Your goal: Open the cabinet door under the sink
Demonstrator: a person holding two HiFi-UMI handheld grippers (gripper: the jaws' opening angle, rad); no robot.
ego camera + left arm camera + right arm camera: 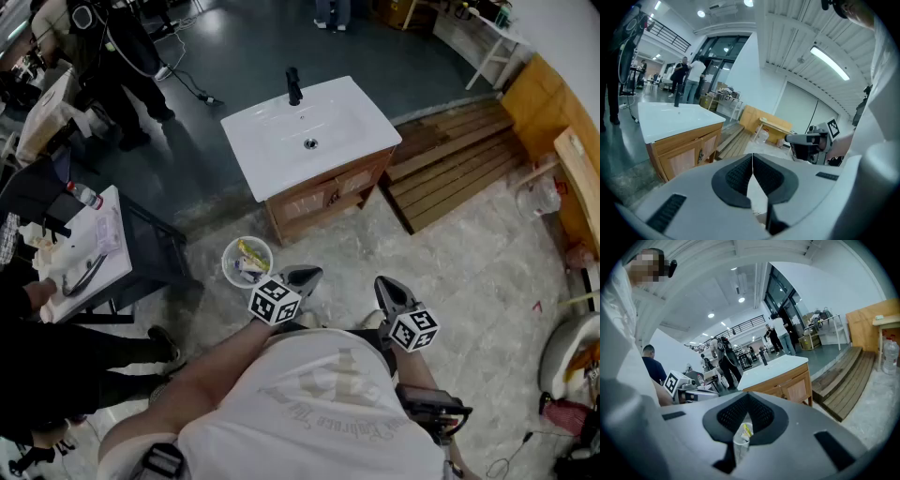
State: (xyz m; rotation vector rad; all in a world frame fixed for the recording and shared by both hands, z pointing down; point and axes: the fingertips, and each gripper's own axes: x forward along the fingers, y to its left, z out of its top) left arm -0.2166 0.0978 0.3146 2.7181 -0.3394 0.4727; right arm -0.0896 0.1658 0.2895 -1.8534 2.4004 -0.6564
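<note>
A white sink top point(309, 131) with a black faucet point(294, 86) sits on a wooden cabinet, and its two doors point(328, 195) are closed. The cabinet stands some way ahead of both grippers. My left gripper point(305, 276) is shut with nothing in it and points toward the cabinet. My right gripper point(384, 284) is beside it, also shut and empty. In the left gripper view the shut jaws point(752, 161) sit below and right of the cabinet doors point(693, 152). In the right gripper view the shut jaws point(747, 401) lie below the cabinet point(792, 385).
A white bucket point(247, 261) with scraps stands on the floor just left of my left gripper, in front of the cabinet. Wooden steps point(455, 164) lie right of the cabinet. A small table point(89, 248) and people stand at the left.
</note>
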